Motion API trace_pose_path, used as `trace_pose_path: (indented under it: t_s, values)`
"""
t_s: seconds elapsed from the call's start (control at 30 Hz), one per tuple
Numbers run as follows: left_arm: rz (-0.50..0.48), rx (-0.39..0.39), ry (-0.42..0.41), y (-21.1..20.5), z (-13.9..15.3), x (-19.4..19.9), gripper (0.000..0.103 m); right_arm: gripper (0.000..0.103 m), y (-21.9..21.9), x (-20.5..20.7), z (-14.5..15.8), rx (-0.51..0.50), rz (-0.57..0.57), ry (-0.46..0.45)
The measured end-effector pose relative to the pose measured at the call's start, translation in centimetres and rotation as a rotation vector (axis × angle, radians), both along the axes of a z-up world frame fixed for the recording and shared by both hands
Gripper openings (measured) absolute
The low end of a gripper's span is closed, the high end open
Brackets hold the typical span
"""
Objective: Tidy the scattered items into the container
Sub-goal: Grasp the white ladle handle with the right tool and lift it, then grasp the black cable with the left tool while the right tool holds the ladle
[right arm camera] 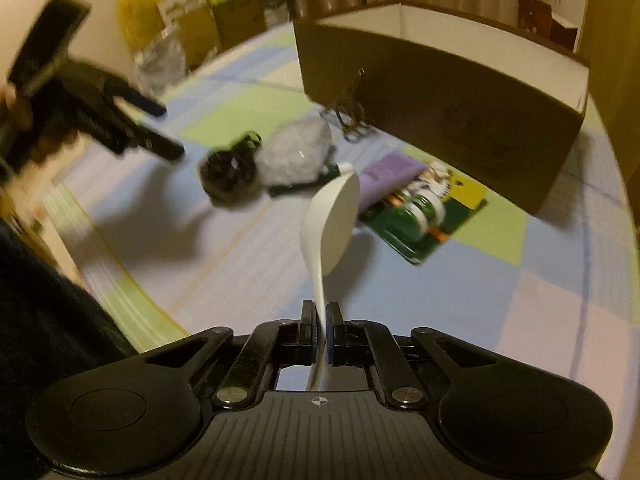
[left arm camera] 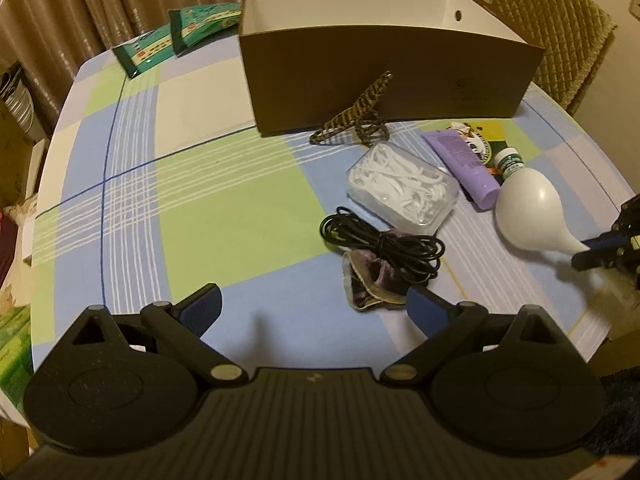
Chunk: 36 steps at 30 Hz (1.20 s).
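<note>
My right gripper (right arm camera: 320, 314) is shut on the handle of a white spoon (right arm camera: 330, 226), which is tilted on edge just above the checked cloth. The same white spoon (left arm camera: 528, 210) shows in the left wrist view with the right gripper (left arm camera: 588, 258) at its handle. My left gripper (left arm camera: 314, 308) hangs open over the cloth, nothing between its fingers. Ahead of it lie a coiled black cable (left arm camera: 384, 242) on a small purple pouch (left arm camera: 372, 284), a clear box of white floss picks (left arm camera: 402, 188), a striped hair clip (left arm camera: 356, 114), a purple tube (left arm camera: 466, 164) and a green-capped bottle (left arm camera: 510, 162). The brown box (left arm camera: 394, 74) stands open behind them.
Two green packets (left arm camera: 176, 38) lie at the far left of the table (left arm camera: 236, 216). A quilted chair back (left arm camera: 560, 36) stands behind the box. A green card pack (right arm camera: 432, 216) lies under the tube and bottle. Bags and cartons (right arm camera: 192, 28) crowd the floor beyond the table.
</note>
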<state>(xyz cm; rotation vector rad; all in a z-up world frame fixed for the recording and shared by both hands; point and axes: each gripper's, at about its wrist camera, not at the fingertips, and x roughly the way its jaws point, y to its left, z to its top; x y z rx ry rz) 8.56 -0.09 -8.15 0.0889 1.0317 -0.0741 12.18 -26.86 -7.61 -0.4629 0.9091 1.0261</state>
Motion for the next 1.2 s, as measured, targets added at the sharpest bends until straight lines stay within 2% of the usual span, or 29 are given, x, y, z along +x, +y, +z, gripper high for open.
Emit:
trace_pose_path:
  t_s: [0.13,0.3,0.5,0.67,0.8,0.9,0.93,1.07,1.2]
  values:
    - [-0.011,0.002,0.003,-0.3,-0.2,0.4,0.097,0.001,0.2,-0.1,-1.2,-0.063,-0.018,-0.033]
    - [-0.026,0.0,0.003,-0.7,-0.4,0.8,0.097,0.001,0.4,0.3,-2.3,-0.067,-0.033,-0.039]
    - [-0.057,-0.003,-0.011,-0.9,-0.4,1.4,0.097,0.001,-0.2,0.3,-1.8,-0.078,-0.048,-0.056]
    - [-0.062,-0.045,0.005,-0.5,-0.7,2.7,0.094,0.001,-1.0,0.5,-1.6,-0.094,-0.084,-0.062]
    - [-0.054,-0.132,0.012,0.3,-0.8,3.9,0.092,0.001,-1.8,0.5,-1.5,-0.085,-0.126,-0.045]
    - [-0.145,-0.276,0.026,0.9,-0.6,4.4,0.093,0.001,-2.2,0.4,-1.4,-0.078,-0.146,-0.033]
    - [-0.176,-0.295,0.023,1.1,-0.5,4.5,0.094,0.001,-2.3,0.4,-1.4,-0.078,-0.149,-0.032]
    - [-0.304,-0.312,0.049,1.4,-1.0,5.8,0.095,0.001,-2.4,0.5,-1.4,-0.071,-0.161,-0.021]
    - [-0.375,-0.315,0.086,1.5,-1.8,7.1,0.097,0.001,-2.5,0.5,-1.4,-0.073,-0.169,-0.017]
